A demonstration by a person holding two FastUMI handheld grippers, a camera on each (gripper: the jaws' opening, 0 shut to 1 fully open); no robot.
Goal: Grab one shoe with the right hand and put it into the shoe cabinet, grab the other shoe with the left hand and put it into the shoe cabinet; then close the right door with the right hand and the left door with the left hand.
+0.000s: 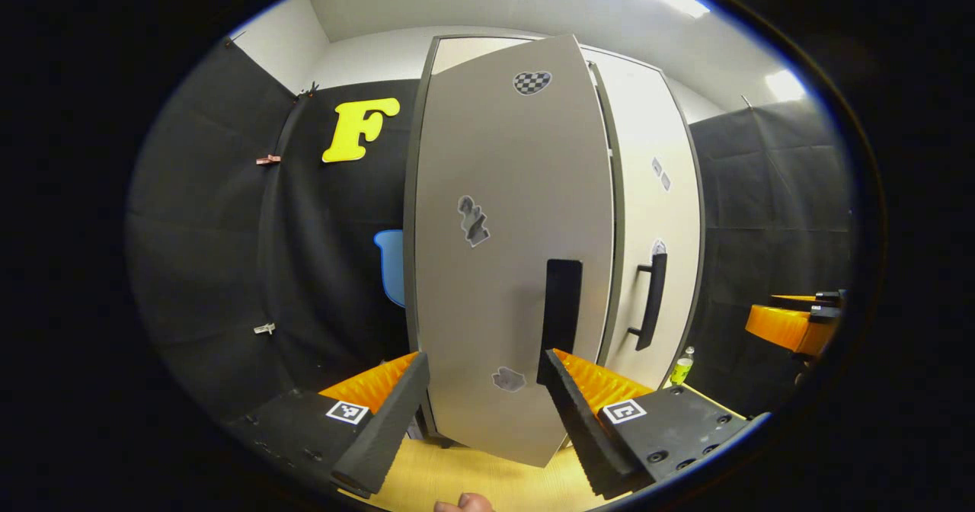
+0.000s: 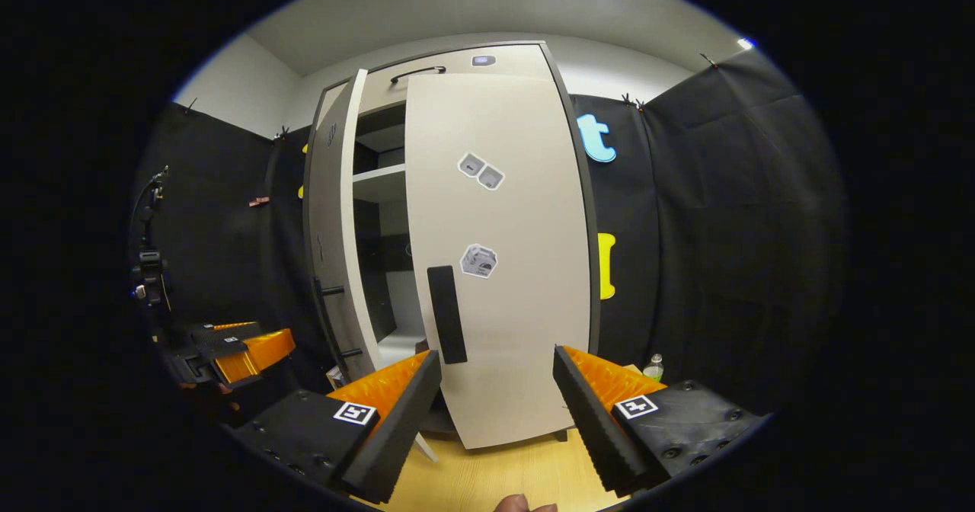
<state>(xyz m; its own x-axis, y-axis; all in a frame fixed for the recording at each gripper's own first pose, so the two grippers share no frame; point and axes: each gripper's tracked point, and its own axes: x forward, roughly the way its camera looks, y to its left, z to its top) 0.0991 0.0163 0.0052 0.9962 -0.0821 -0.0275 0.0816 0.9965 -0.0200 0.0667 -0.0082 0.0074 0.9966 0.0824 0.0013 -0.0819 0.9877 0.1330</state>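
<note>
Left gripper [image 1: 484,413] open, empty, facing left door [image 1: 506,253] centre frame, ajar; vertical handle [image 1: 562,310] just above right finger. Right gripper [image 2: 495,420] open; right door [image 2: 499,268] shut.

The left gripper [image 1: 481,390] is facing the shoe cabinet's left door [image 1: 510,215] with its jaws standing wide apart. That door is hanging ajar, its dark handle [image 1: 562,310] showing just above one finger, while the right door [image 1: 647,215] is lying flush behind it.
</note>
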